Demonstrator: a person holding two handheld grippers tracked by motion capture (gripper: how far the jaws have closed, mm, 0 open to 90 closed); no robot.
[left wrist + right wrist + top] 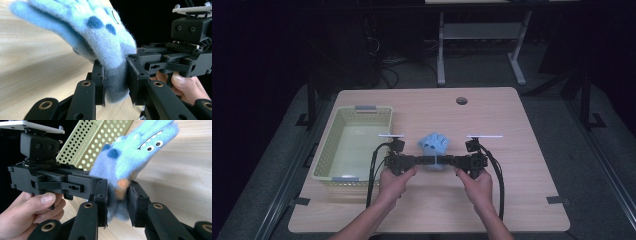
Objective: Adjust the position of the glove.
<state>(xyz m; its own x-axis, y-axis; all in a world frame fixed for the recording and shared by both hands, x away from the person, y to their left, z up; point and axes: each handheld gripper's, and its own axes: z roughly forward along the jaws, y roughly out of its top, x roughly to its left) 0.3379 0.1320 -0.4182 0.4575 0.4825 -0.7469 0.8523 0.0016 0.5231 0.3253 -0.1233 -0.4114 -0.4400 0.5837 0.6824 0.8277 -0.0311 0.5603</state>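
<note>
We are viewing blue fuzzy glove [434, 145] lifted above table [512, 150], beside basket [352, 145] — L gripper [424, 161] & R gripper [446, 161] both clamping its cuff from opp. sides.

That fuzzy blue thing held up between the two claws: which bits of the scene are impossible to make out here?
- High view: the blue glove is too small to show its printed face or how the left gripper and right gripper pinch it.
- Left gripper view: the glove's fingertips are cut off by the top edge.
- Right gripper view: the yellow basket is cut off by the top edge and partly hidden behind the glove.
- High view: the room beyond the table is too dark.
</note>
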